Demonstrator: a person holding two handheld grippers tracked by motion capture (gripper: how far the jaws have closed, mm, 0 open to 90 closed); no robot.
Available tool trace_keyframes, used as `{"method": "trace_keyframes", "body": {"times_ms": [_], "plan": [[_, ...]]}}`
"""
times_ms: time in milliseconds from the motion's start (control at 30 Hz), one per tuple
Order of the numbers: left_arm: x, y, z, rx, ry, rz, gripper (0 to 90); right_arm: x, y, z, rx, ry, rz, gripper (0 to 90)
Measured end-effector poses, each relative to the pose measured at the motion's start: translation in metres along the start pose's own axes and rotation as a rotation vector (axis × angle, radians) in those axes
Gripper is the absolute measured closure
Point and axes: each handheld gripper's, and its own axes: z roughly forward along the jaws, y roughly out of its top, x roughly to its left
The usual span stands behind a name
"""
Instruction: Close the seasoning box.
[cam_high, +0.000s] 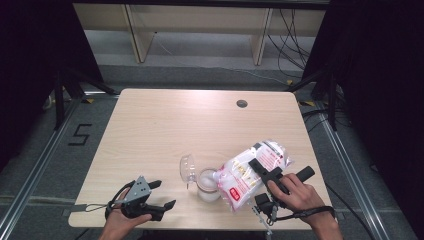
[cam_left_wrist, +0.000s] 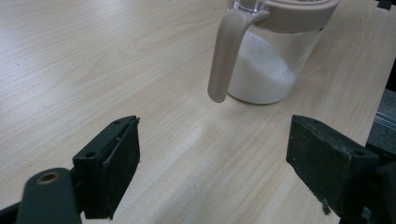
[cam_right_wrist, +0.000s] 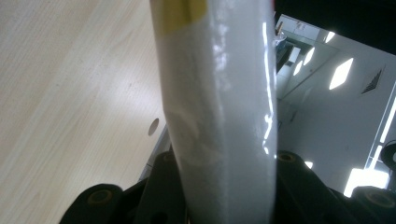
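The right gripper (cam_high: 264, 172), clamped on the bag (cam_high: 252, 172), is tipping it over the jar (cam_high: 207, 184), likely mid-pour, while the left gripper (cam_high: 162, 195), jaws apart, is idling beside the jar; next, probably righting the bag.

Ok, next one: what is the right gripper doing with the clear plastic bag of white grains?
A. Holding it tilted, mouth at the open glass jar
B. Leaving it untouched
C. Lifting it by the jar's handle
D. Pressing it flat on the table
A: in the high view the right gripper clamps the clear plastic bag of white grains, tilted with its lower end at the open glass jar.
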Motion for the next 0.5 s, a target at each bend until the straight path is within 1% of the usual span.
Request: {"method": "trace_keyframes", "body": {"times_ms": [33, 100, 133, 200, 267, 300, 333, 367, 400, 433, 467, 500], "plan": [[-0.0003, 0.0, 0.0, -0.001, 0.0, -0.001, 17.1, 0.0011, 0.0, -0.0006, 0.003, 0.001, 0.029, 76.6], [-0.0002, 0.0, -0.0002, -0.002, 0.0, -0.001, 17.1, -0.0012, -0.0014, -0.0013, -0.006, 0.006, 0.026, 76.6], [-0.0006, -0.0001, 0.0002, -0.008, 0.001, -0.009, 17.1, 0.0001, -0.0013, -0.0017, -0.005, 0.004, 0.058, 76.6], [0.0004, -0.0001, -0.0005, 0.001, 0.002, 0.003, 17.1, -0.0008, -0.0018, -0.0016, -0.007, 0.006, 0.058, 76.6], [-0.001, -0.0002, 0.0003, -0.007, 0.004, -0.014, 17.1, 0.0002, -0.0021, -0.0014, -0.009, 0.0, 0.067, 76.6], [0.0, 0.0, -0.0001, -0.001, 0.002, 0.0, 17.1, 0.0007, -0.0021, -0.0015, -0.009, 0.0, 0.073, 76.6], [-0.0002, 0.0, 0.0, 0.0, 0.002, 0.0, 17.1, 0.0015, -0.0023, -0.0015, -0.01, -0.005, 0.08, 76.6], [-0.0001, 0.0, 0.0001, 0.0, 0.002, 0.0, 17.1, 0.0032, -0.0025, -0.0018, -0.006, -0.001, 0.1, 76.6], [0.0, 0.0, 0.0001, 0.0, 0.002, 0.0, 17.1, 0.0008, -0.0028, -0.0016, -0.009, 0.003, 0.081, 76.6], [-0.0001, 0.0, 0.0002, -0.004, 0.001, -0.003, 17.1, -0.0007, -0.0037, -0.0006, -0.022, -0.003, 0.069, 76.6], [0.0007, 0.0001, -0.0008, 0.002, 0.002, 0.004, 17.1, 0.0018, -0.0046, -0.0013, -0.008, 0.005, 0.106, 76.7], [0.0007, 0.0001, -0.0008, 0.002, 0.002, 0.004, 17.1, 0.0018, -0.0046, -0.0013, -0.008, 0.005, 0.106, 76.7]]}}
